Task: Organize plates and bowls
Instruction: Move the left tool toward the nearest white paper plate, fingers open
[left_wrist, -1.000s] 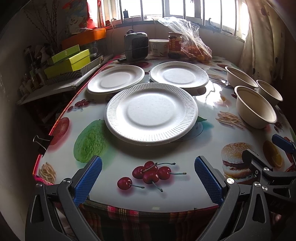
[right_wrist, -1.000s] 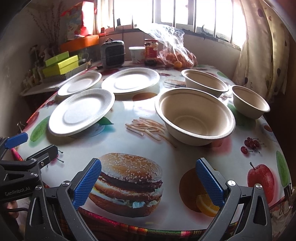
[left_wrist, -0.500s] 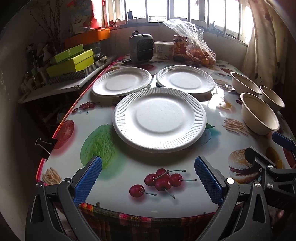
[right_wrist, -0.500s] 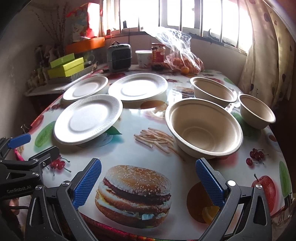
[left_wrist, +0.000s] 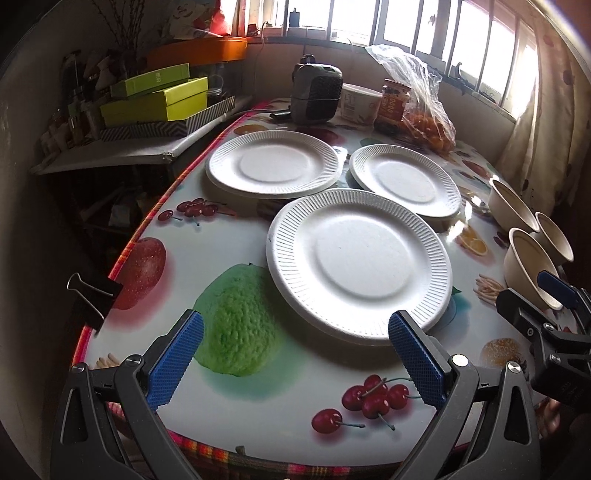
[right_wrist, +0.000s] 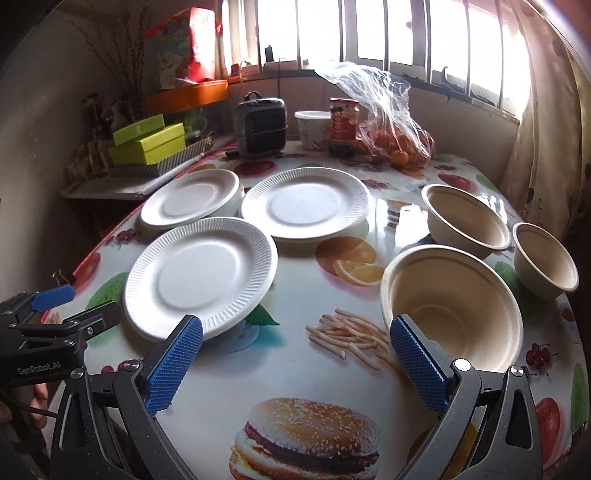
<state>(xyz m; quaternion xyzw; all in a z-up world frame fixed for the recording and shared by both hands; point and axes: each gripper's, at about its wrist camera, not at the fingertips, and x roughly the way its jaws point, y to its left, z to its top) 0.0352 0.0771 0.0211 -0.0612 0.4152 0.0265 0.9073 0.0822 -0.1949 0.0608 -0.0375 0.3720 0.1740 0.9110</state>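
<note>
bare table (right_wrist: 303, 295) between plates (right_wrist: 201, 275), bowls (right_wrist: 452, 308)

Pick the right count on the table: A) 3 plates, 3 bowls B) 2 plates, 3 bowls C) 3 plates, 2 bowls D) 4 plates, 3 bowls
A: the right wrist view shows three white plates, near, far left and far middle, and three tan bowls, near, far and small, all lying separately.
</note>
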